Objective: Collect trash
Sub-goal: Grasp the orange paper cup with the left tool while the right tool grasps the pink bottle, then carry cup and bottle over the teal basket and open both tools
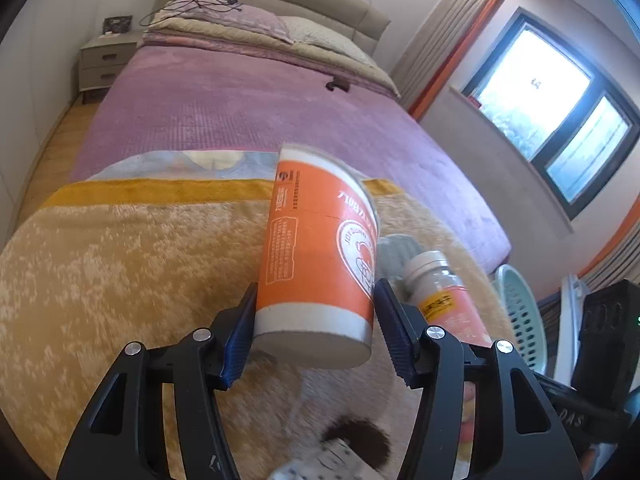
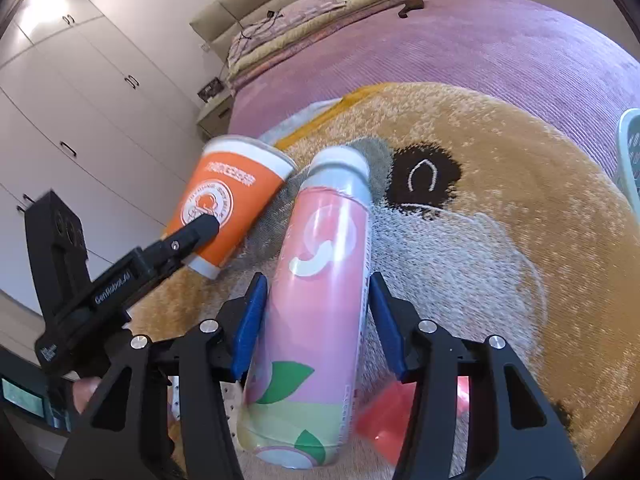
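Trash on the bed comes to two main items, each between one pair of my tongs. My left gripper [image 1: 314, 330] straddles the orange paper cup [image 1: 320, 248], which lies tipped on the tan plush blanket [image 1: 120, 280]; the left pad touches the cup's base end, while the right pad sits just beside the wall, and I cannot tell whether it presses. My right gripper [image 2: 316, 320] straddles the pink bottle [image 2: 320, 280], lying lengthwise along the fingers with its grey cap away from me; a narrow gap shows on the right side, so I judge these jaws parted around it and not yet pinching. The left wrist view alone shows a window [image 1: 552, 112], a nightstand [image 1: 104, 64], the pale green basket [image 1: 520, 316] at the bed's edge, and the bottle only as a white-capped neck beside the cup. The right wrist view alone shows the white wardrobe doors [image 2: 80, 100], a red wrapper [image 2: 384, 420] under the right finger, the blanket's dark embroidered eye patch [image 2: 424, 180], and my left gripper's finger lying across the cup's printed side. Both items rest on the blanket near the foot of the purple bedspread [image 1: 240, 112].
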A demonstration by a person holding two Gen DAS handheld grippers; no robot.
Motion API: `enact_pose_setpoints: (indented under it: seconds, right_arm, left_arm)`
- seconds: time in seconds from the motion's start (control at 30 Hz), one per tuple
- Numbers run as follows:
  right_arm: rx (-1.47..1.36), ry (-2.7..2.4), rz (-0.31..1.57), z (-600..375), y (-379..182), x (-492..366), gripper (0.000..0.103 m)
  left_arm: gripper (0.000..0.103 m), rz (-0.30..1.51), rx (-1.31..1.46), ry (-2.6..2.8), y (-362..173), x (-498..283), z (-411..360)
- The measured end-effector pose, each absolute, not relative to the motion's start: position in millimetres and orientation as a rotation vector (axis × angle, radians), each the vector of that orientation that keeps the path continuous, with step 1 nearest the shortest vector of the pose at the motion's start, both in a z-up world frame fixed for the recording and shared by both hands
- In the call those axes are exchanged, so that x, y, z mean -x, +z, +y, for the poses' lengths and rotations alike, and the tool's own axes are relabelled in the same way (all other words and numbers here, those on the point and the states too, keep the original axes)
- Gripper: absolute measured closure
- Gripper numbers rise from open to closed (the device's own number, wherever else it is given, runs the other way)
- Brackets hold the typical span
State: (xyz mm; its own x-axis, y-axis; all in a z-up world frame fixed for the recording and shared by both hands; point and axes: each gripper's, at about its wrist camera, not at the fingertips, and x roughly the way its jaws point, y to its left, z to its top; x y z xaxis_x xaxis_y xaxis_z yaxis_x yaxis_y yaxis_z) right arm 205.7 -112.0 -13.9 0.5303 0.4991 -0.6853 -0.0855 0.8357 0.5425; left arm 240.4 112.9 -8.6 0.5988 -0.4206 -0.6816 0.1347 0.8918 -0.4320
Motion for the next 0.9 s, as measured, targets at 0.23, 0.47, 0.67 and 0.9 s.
enact_pose_setpoints:
  seconds: [0.23,0.47,0.67,0.9]
  right_arm:
    - [-0.547,0.42,0.934,-132,2,-193,0.057]
    - [-0.591,0.435,0.882,-164,23,-172,0.057]
    - [-0.637,0.383,0.801,-218,39,-151,0.057]
    - [-0.704,0.271,0.716,-301,40,-131,0.057]
  left_arm:
    - [0.048,0.824,0.328,-0.352,22,-217,100]
    - [0.048,0.784,0.309,-0.399,43,-190,69]
    - [0.048,0.747,0.288,-0.464,64,-177,25]
    - [0.048,0.756,0.277,-0.564,67,-171,-46]
